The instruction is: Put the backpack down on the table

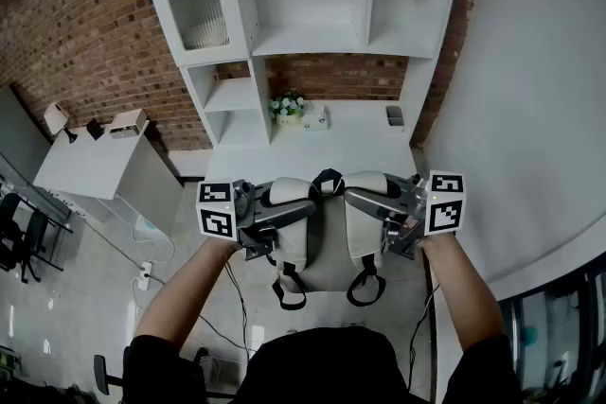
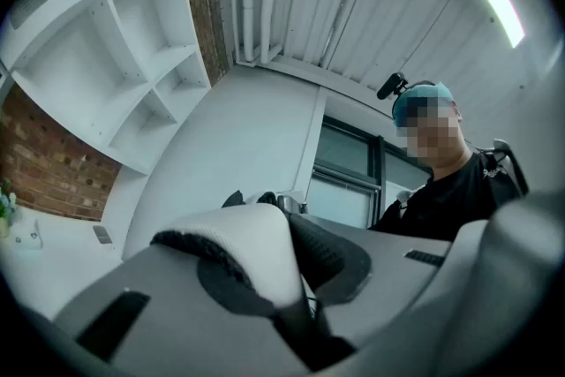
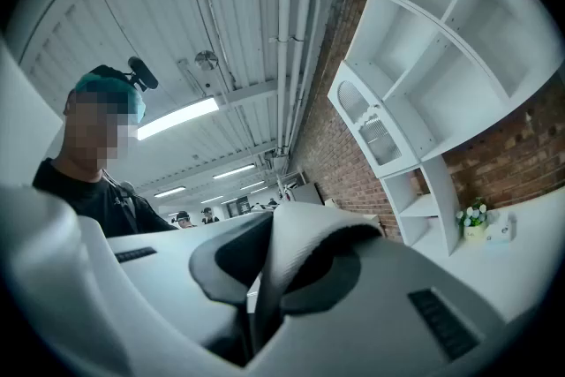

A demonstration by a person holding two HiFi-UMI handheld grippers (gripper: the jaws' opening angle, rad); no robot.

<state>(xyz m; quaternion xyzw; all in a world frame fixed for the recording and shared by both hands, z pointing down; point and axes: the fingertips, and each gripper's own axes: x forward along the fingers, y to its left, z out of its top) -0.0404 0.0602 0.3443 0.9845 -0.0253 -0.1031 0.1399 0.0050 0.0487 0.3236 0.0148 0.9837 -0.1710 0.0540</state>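
Observation:
A pale grey backpack [image 1: 328, 246] hangs in the air between my two grippers, in front of the white table [image 1: 352, 147]. In the head view my left gripper [image 1: 284, 211] is shut on the backpack's left shoulder strap [image 1: 289, 193]. My right gripper [image 1: 371, 200] is shut on the right shoulder strap [image 1: 371, 184]. The left gripper view shows the white padded strap [image 2: 252, 256] pinched between the grey jaws. In the right gripper view the other strap [image 3: 296, 256] is clamped the same way. Black strap loops [image 1: 290, 290] dangle below the bag. Its lower part is hidden by my body.
On the table's back stand a small flower pot [image 1: 289, 106], a white box [image 1: 317, 118] and a small grey object [image 1: 395, 115], under a white shelf unit [image 1: 303, 5]. A second white table [image 1: 85, 167] with devices stands to the left. A white wall runs along the right.

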